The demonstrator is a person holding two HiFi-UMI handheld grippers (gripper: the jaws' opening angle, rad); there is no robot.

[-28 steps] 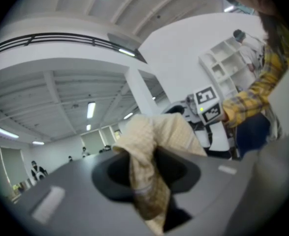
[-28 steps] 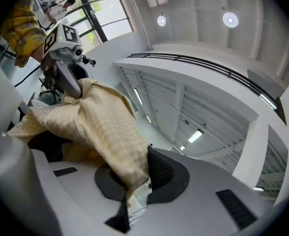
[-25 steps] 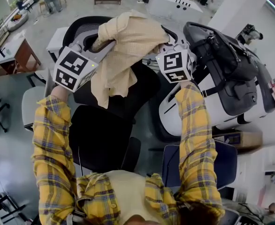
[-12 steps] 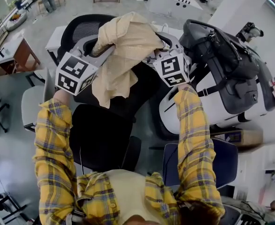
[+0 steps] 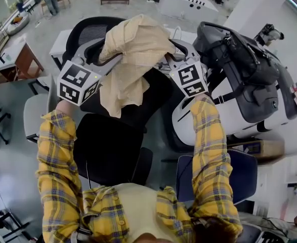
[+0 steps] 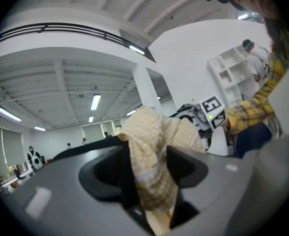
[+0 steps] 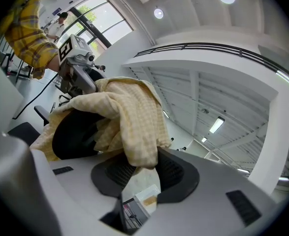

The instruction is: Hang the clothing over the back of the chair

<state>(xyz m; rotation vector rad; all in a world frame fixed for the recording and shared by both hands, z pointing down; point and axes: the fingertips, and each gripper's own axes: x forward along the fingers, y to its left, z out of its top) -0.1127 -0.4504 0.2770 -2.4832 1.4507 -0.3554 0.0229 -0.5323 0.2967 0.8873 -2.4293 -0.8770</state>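
Observation:
A cream checked garment (image 5: 133,49) lies draped over the top of the black chair back (image 5: 148,97), one fold hanging down toward the seat. My left gripper (image 5: 112,55) points in from the left and my right gripper (image 5: 171,54) from the right, each at an upper corner of the cloth. In the left gripper view the garment (image 6: 154,146) hangs loose between the spread jaws of the left gripper (image 6: 151,176), which have just been opening. The jaws of the right gripper (image 7: 142,173) have also just been opening; the garment (image 7: 129,117) still lies between them, unpinched.
A black bag (image 5: 244,59) sits on a white rounded table (image 5: 199,120) to the right of the chair. A second black mesh chair (image 5: 90,32) stands behind, a blue seat (image 5: 242,176) at lower right, and a brown desk (image 5: 22,54) at far left.
Both grippers have sunk a little with the cloth, which now rests on the chair top. The jaws of both have parted from their earlier pinch.

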